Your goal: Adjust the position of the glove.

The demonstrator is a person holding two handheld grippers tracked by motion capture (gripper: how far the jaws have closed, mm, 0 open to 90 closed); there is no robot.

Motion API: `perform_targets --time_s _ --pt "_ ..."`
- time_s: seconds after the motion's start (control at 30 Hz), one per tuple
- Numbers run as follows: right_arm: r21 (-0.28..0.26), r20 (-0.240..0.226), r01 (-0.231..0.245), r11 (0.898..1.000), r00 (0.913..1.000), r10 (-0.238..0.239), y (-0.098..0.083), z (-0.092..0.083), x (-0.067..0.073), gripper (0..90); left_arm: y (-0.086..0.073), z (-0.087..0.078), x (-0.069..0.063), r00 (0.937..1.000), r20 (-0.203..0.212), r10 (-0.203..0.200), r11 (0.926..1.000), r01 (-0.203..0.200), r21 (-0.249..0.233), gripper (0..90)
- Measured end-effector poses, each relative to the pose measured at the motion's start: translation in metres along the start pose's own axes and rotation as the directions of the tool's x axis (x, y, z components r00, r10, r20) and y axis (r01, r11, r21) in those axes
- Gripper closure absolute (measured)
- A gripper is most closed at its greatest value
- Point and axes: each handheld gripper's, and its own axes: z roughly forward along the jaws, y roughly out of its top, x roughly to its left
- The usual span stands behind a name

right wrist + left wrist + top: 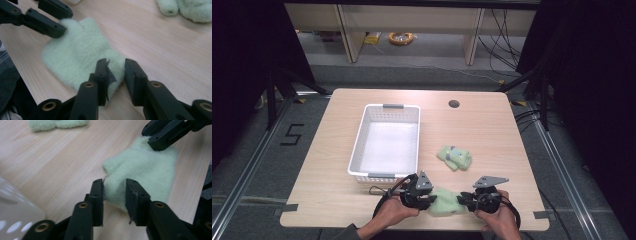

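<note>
pale green mitten flat on the desk, both claws slack at its ends

risks first, left to right. at the lower middle of the high view, left claw sitting at the left end of the fuzzy green mitten; judged likely to lose that end if lifted now, since the pads look parted rather than pressing. could also snag a few fibres and drag the mitten across the desk instead of raising it. white basket standing left of centre, just above the left claw; a careless swing upward could knock its near wall. further right, right claw at the mitten's other end, with the same weak bite; uneven closing of the two could fold or twist the cloth. second green mitten, right of the basket and well apart from the first, at little risk of being swept.

now the claws. in the left gripper view, left claw partly spread, jaws straddling the near edge of the mitten, cloth between them, seemingly brushing the pads without a squeeze. in the right gripper view, right claw likewise partly spread around the near corner of the mitten, a loose grey flap of pad lining hanging off the left jaw, nothing pinched firmly. mitten lying flat on the desk near its front edge, stretched between both claws.
</note>
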Motion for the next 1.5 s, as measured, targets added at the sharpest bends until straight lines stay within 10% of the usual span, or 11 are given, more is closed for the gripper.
perform_targets --time_s 0.47,0.67,1.2,1.5 --pt "-0.105 0.074 0.002 0.994 0.9973 0.006 0.025 -0.014 -0.015 56.1 -0.019 -0.034 -0.002 0.9947 0.034 -0.097 0.9934 0.099 -0.059 39.9" --pt "-0.114 0.127 0.041 0.993 0.9916 -0.026 0.052 -0.006 -0.032 55.4 -0.037 -0.044 -0.002 0.9790 0.060 -0.195 0.9765 0.200 -0.082 34.2" --pt "-0.062 0.205 0.026 0.998 0.9786 -0.012 0.098 0.050 -0.060 51.9 -0.063 -0.056 0.000 0.9697 0.024 -0.243 0.9642 0.244 -0.103 27.3" --pt "-0.006 0.185 -0.018 1.000 0.9825 0.019 0.098 0.061 -0.071 55.5 -0.068 -0.056 -0.001 0.9792 -0.007 -0.203 0.9743 0.201 -0.102 26.4"
